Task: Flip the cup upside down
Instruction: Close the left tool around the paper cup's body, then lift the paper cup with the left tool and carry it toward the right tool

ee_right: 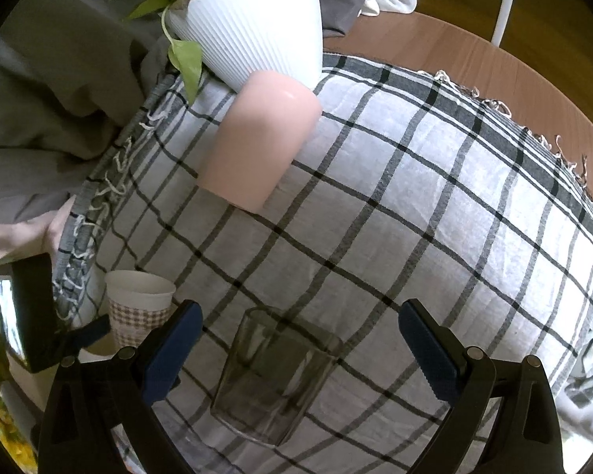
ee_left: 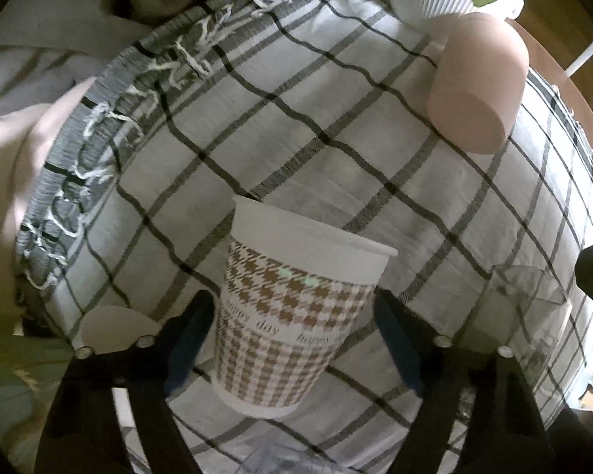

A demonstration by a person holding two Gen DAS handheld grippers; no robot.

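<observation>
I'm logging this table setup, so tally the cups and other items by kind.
Paper cup: 1
Pink cup: 1
Clear glass: 1
White plant pot: 1
Checked cloth: 1
Total: 5

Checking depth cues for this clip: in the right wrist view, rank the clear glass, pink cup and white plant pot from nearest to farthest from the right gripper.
1. Clear glass: between the open fingers of the right gripper, on the checked cloth.
2. Pink cup: ahead, left of centre, mid-cloth.
3. White plant pot: just behind the pink cup, at the cloth's far edge.
</observation>
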